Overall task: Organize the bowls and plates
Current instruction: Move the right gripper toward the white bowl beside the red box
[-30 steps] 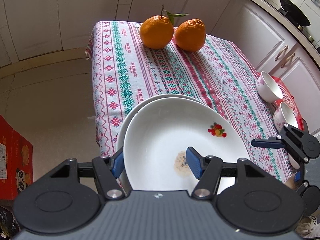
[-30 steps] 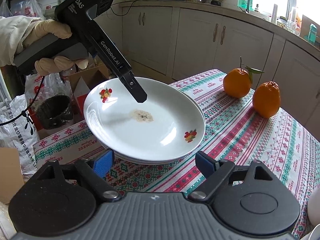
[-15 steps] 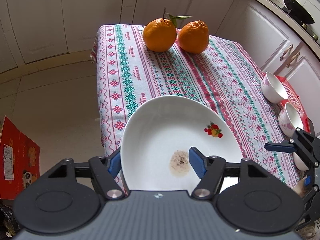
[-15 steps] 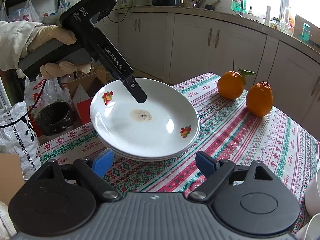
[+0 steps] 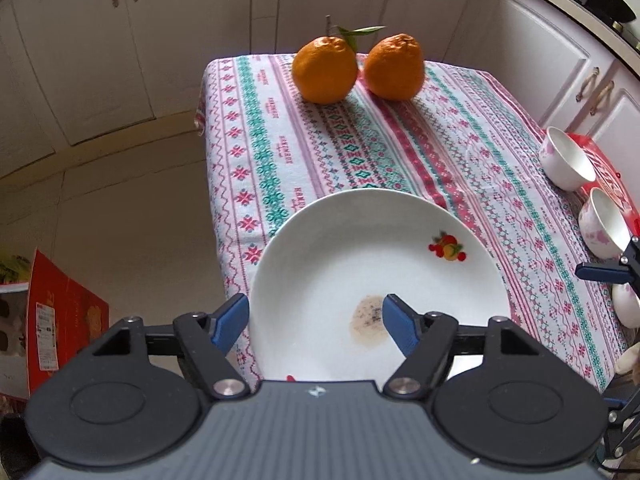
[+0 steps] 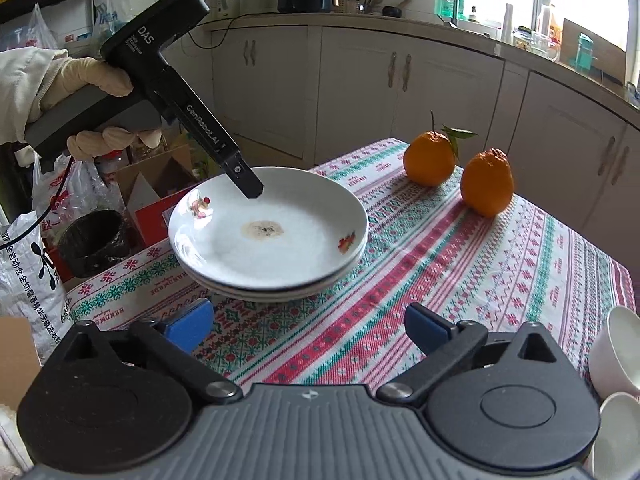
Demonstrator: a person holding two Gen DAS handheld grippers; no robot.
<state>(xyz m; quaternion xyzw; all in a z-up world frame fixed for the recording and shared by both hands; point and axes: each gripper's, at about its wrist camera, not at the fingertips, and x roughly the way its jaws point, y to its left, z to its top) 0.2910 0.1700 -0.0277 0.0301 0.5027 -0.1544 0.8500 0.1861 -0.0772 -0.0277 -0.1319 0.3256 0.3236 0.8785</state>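
While opening, left gripper [image 5: 316, 320] astride plate [image 5: 360, 272]

The stack of plates [image 6: 268, 240] filled the near-left corner of the worktop [image 6: 460, 280], and the left claw [image 5: 316, 316], its jaws opening, straddled the top plate's rim there. Two oranges [image 6: 430, 158] blocked the far edge, close together. Bowls [image 5: 566, 164] lined the right edge, near the right claw [image 6: 308, 326], whose jaws were opening over bare cloth. Between plates, oranges and bowls, a broad stretch of patterned cloth lay open. Off the left edge, boxes [image 6: 156, 188] and bags [image 6: 32, 276] crowded the floor.
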